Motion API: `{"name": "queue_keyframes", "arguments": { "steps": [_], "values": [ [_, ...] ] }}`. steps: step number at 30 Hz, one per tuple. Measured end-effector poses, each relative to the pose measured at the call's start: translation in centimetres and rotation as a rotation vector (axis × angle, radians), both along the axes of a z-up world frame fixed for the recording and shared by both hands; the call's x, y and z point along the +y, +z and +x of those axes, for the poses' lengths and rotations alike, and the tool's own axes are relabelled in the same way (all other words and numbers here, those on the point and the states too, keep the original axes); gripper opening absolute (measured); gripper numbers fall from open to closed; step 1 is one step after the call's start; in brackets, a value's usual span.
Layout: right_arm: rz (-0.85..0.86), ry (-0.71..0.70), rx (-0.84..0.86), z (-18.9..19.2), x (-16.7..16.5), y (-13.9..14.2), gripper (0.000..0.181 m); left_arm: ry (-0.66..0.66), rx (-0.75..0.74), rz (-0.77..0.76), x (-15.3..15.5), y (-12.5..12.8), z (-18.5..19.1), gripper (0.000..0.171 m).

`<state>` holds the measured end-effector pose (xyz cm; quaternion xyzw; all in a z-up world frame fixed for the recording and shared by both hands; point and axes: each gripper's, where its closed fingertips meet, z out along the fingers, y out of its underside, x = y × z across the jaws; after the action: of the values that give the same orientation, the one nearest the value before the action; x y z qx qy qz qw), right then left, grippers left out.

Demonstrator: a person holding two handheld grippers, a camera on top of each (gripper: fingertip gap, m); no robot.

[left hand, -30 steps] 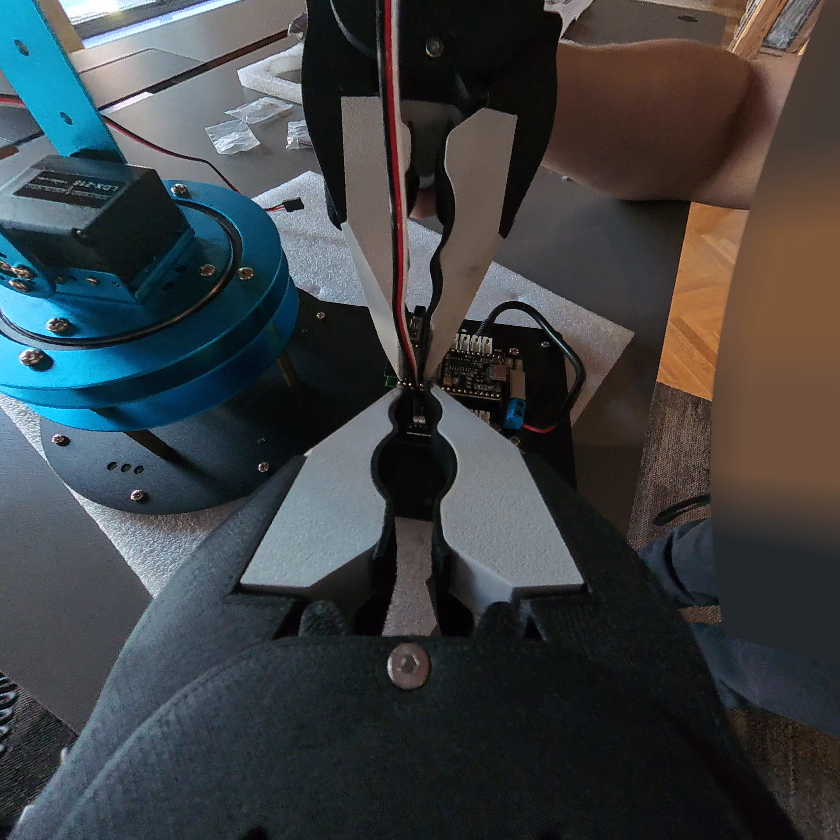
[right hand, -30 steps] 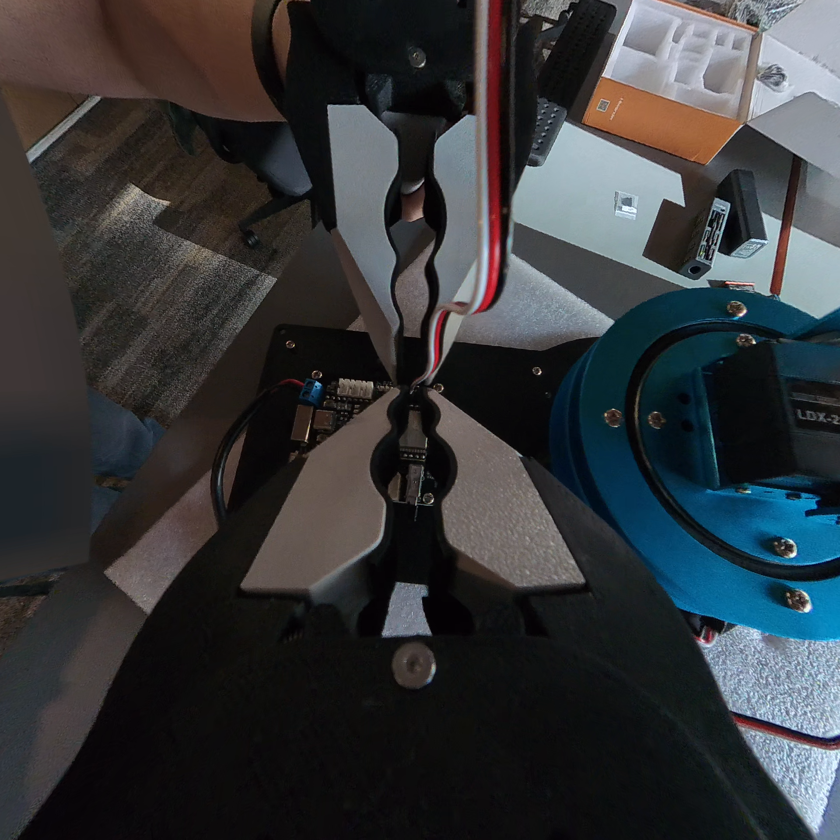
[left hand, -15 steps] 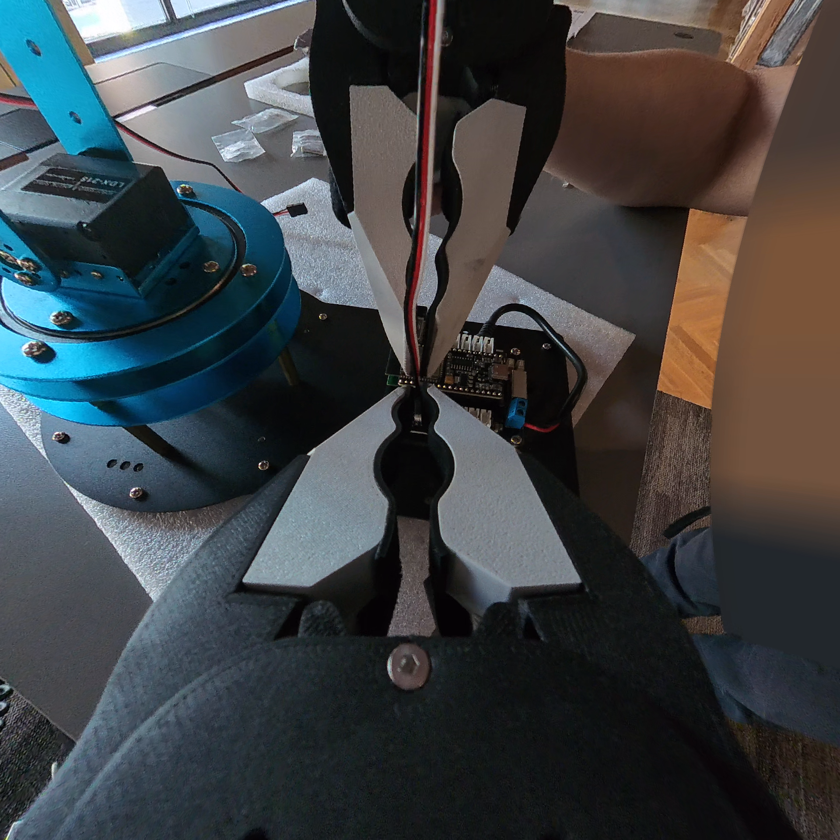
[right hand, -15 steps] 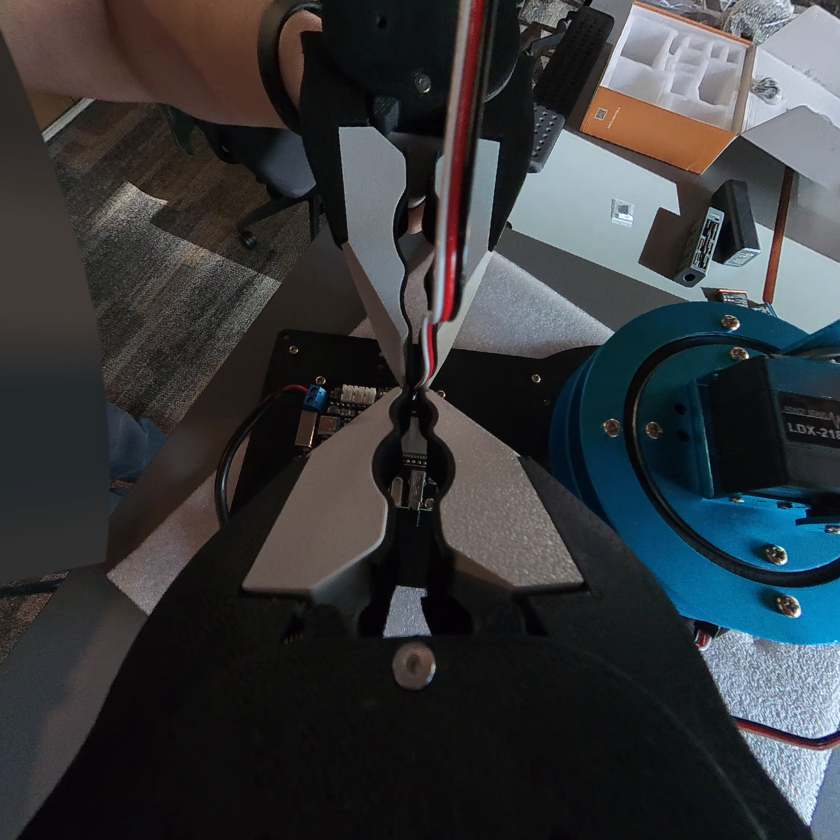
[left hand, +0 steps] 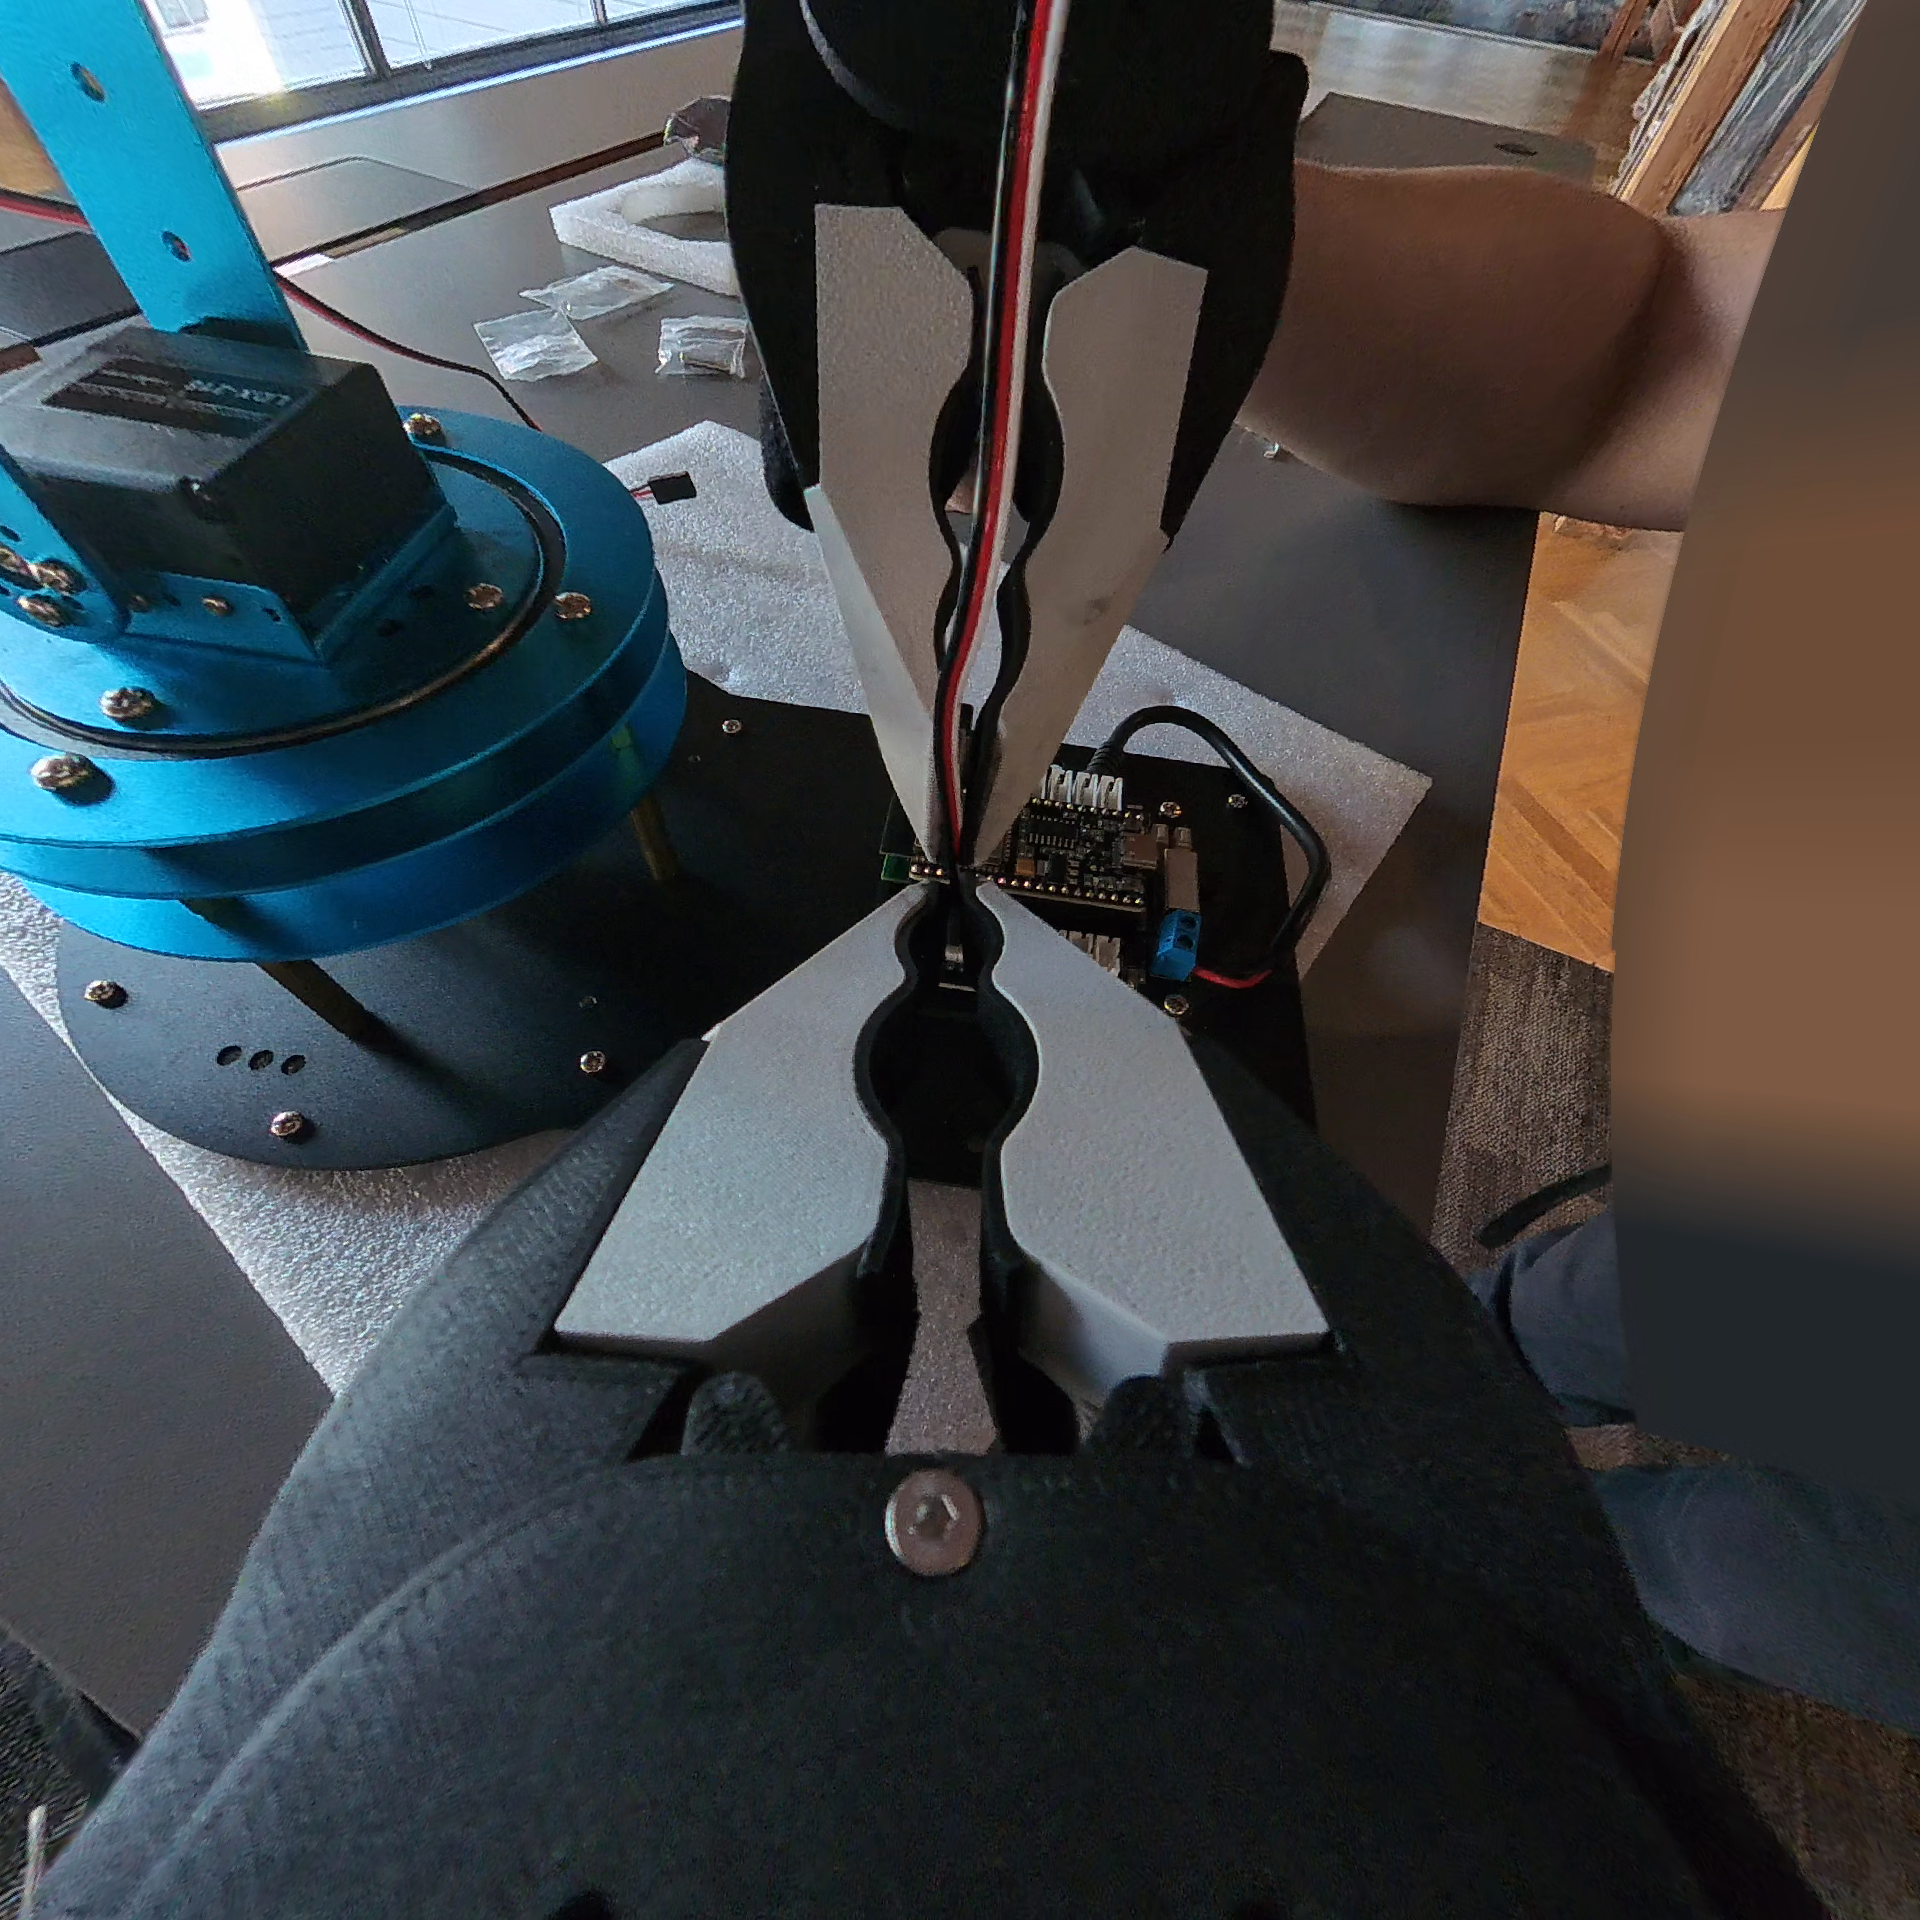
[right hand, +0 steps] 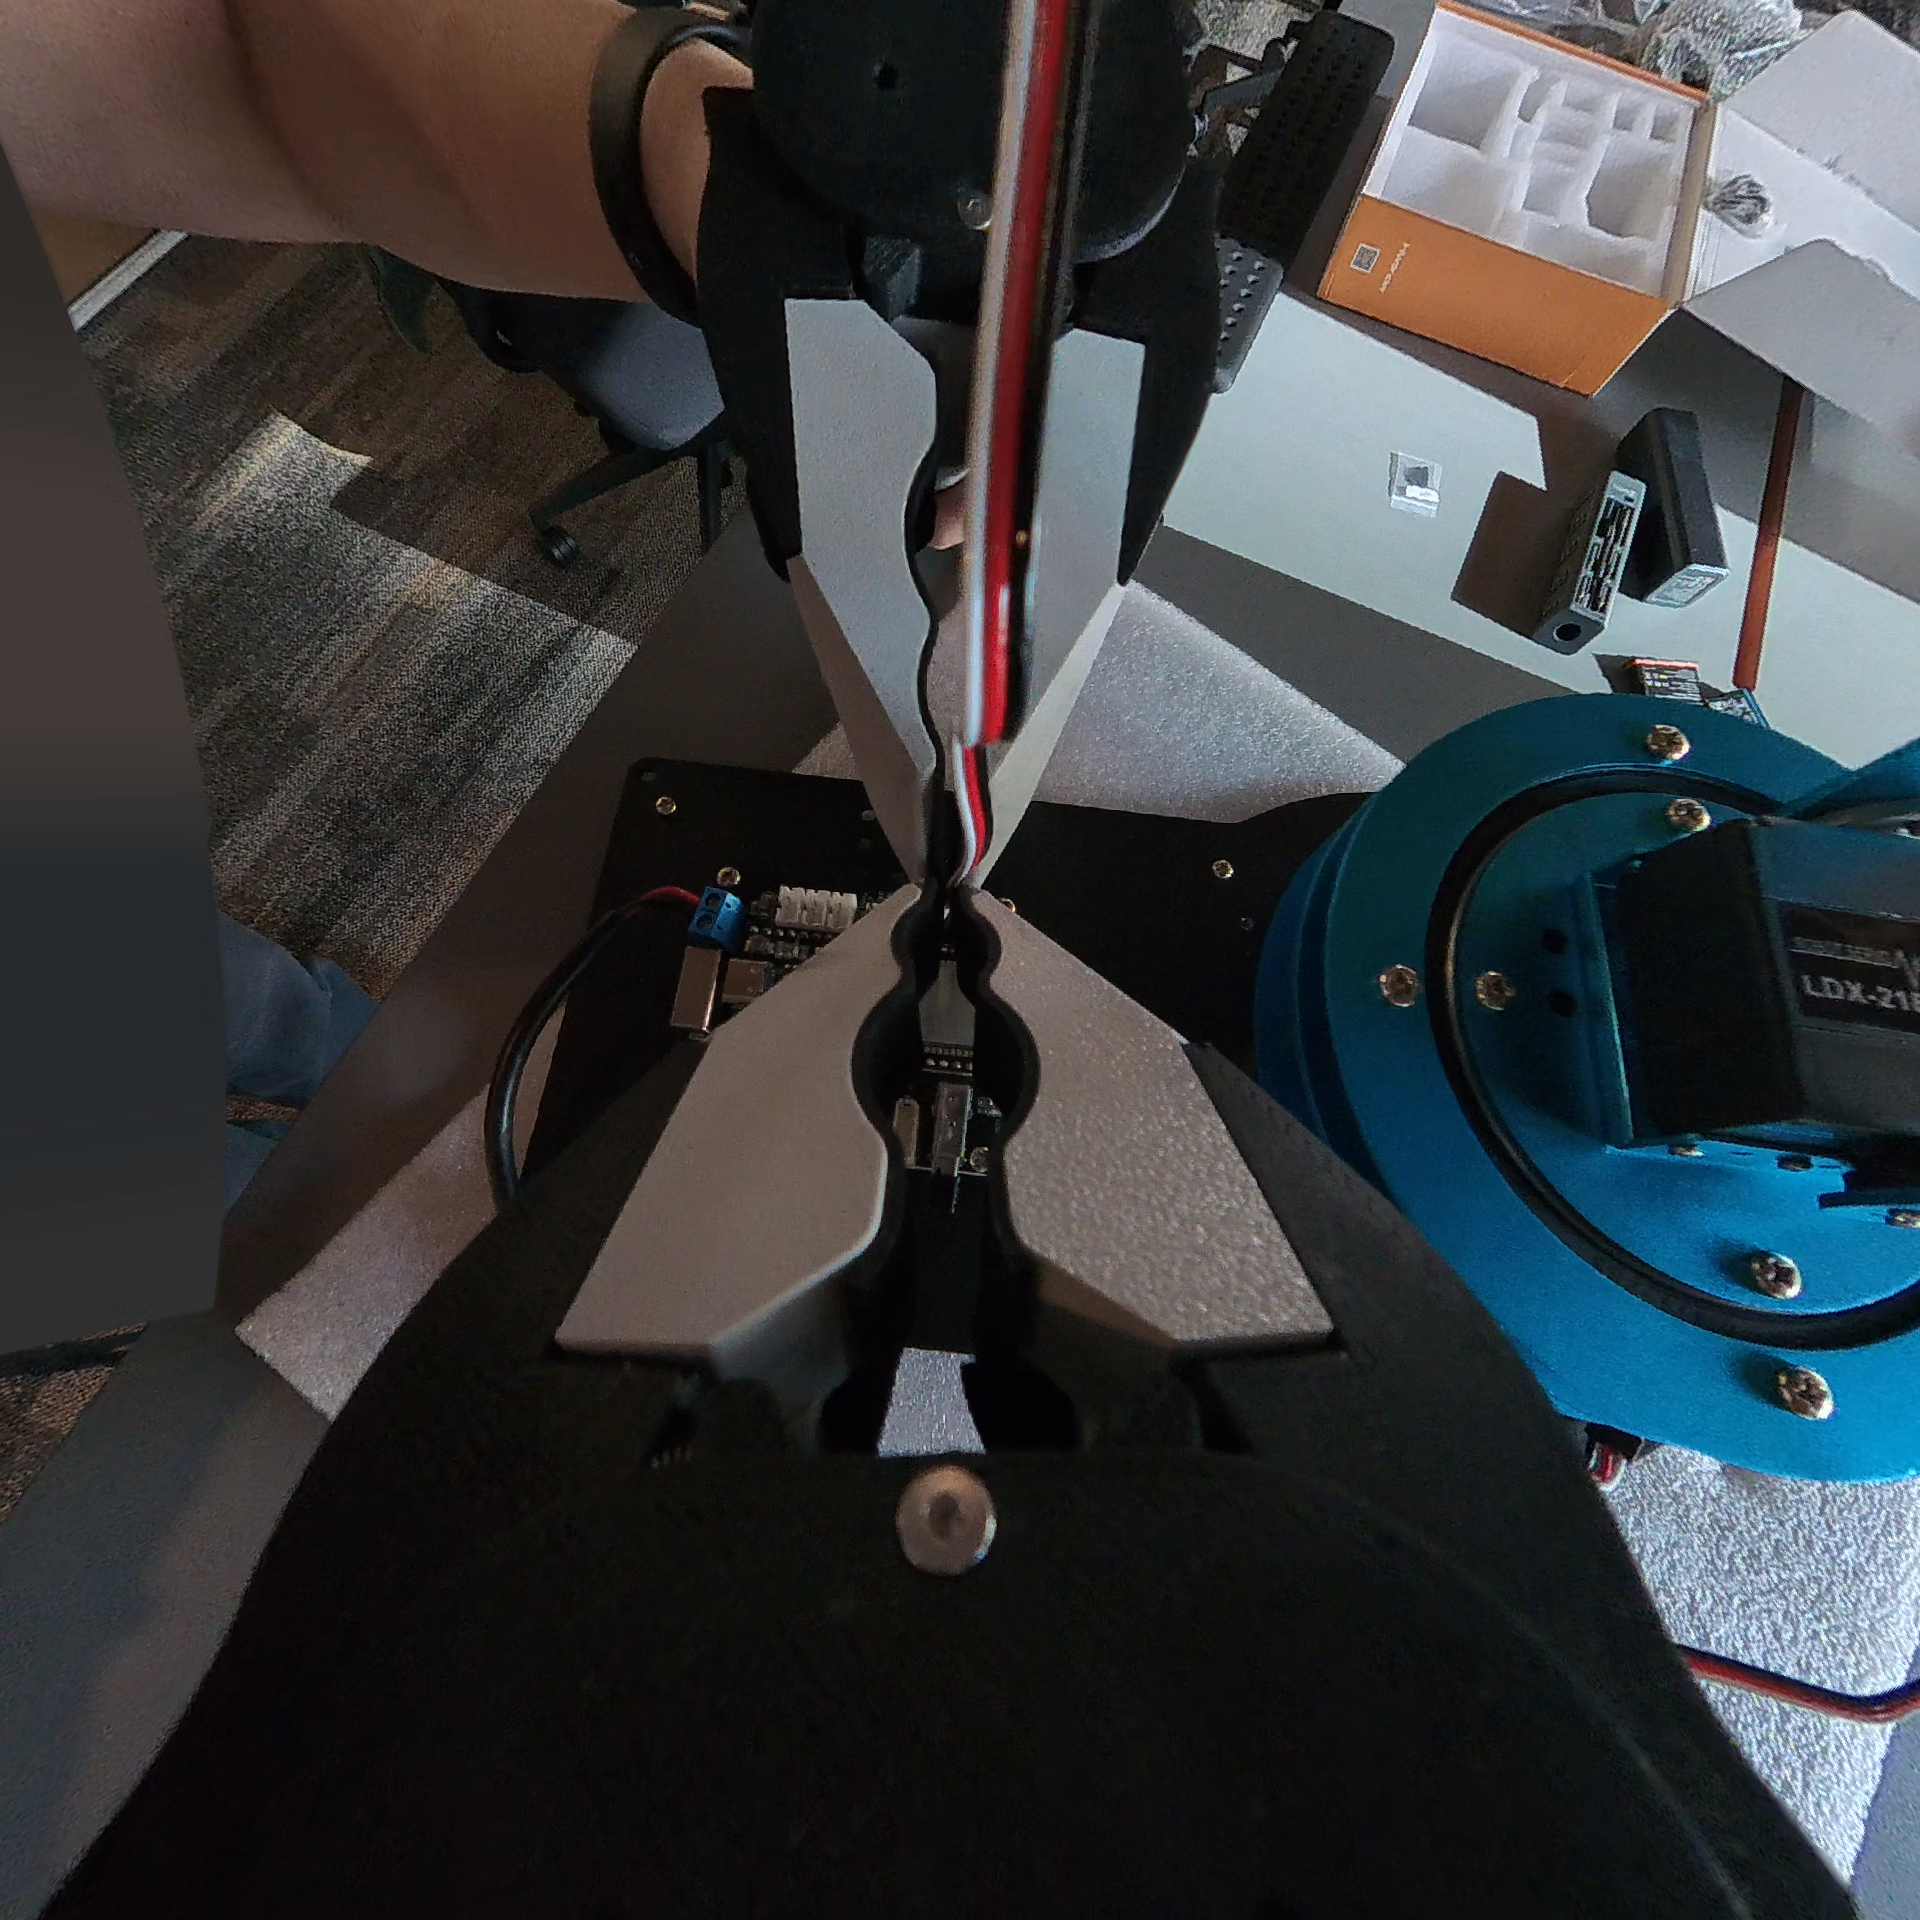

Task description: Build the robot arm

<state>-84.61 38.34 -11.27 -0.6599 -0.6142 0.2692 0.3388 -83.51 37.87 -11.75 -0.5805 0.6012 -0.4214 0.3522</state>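
My left gripper (left hand: 951, 896) and right gripper (right hand: 951, 899) meet tip to tip just above a small black circuit board (left hand: 1081, 842), which is fixed to a black base plate (left hand: 468, 1039). Both are shut on the lower end of a black-red-white servo cable (left hand: 997, 436). The cable rises straight up from the pinch point. In the right wrist view the cable (right hand: 1003, 468) runs up in front of the left gripper's fingers. The board (right hand: 800, 925) also shows there, with a small connector visible through the gap behind my right tips.
A blue turntable base (left hand: 312, 727) carrying a black servo (left hand: 208, 447) stands on the same plate, close beside the board. White foam sheet (left hand: 727, 582) lies under the plate. A black power lead (left hand: 1299, 831) loops at the board's edge. An open orange box (right hand: 1507, 291) sits on the far table. Less than 4 cm separates the two grippers' tips.
The cable has swung from lying along one finger to hanging straight between them. Both grippers stay shut and tip to tip over the board, tilted slightly.
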Motion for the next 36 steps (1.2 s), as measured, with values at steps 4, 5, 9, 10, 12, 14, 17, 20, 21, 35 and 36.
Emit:
{"name": "queue_keyframes", "arguments": {
  "steps": [4, 5, 9, 10, 12, 14, 17, 20, 21, 35, 36],
  "values": [
    [0.007, 0.006, -0.010, 0.2, 0.0, 0.0, 0.002, -0.001, -0.036, -0.029, 0.0, 0.6, -0.1, 0.003],
    [0.009, 0.007, -0.010, 0.2, 0.0, 0.1, 0.002, -0.003, -0.044, -0.025, 0.1, 0.8, -0.2, 0.004],
    [0.006, 0.003, -0.032, 0.4, 0.0, -0.1, 0.006, -0.014, -0.031, -0.019, 0.0, 0.8, -0.3, 0.008],
    [0.010, 0.004, -0.036, 0.3, -0.1, -0.1, 0.006, -0.012, -0.021, -0.012, 0.0, 0.6, -0.2, 0.007],
    [0.016, 0.005, -0.041, 0.2, -0.1, -0.2, 0.006, -0.008, 0.000, 0.008, 0.1, 0.3, -0.1, 0.006],
    [0.025, 0.003, -0.042, 0.2, 0.0, -0.2, 0.005, -0.013, 0.021, 0.025, 0.1, 0.0, 0.0, 0.003],
    [0.023, 0.000, -0.057, 0.3, 0.0, -0.4, 0.002, -0.017, 0.026, 0.036, 0.0, 0.0, 0.0, 0.000],
    [0.021, -0.001, -0.058, 0.2, 0.0, -0.4, 0.001, -0.019, 0.012, 0.037, 0.0, 0.0, 0.0, 0.000],
    [0.020, -0.002, -0.059, 0.2, -0.1, -0.4, 0.001, -0.019, 0.008, 0.031, 0.0, -0.1, -0.1, 0.000],
    [0.023, -0.010, -0.079, 0.2, 0.0, -0.5, 0.001, -0.024, 0.004, 0.040, 0.0, -0.2, -0.1, 0.000],
    [0.024, -0.009, -0.080, 0.3, 0.0, -0.6, 0.001, -0.024, 0.005, 0.039, 0.0, -0.2, -0.1, 0.000]
  ]
}}
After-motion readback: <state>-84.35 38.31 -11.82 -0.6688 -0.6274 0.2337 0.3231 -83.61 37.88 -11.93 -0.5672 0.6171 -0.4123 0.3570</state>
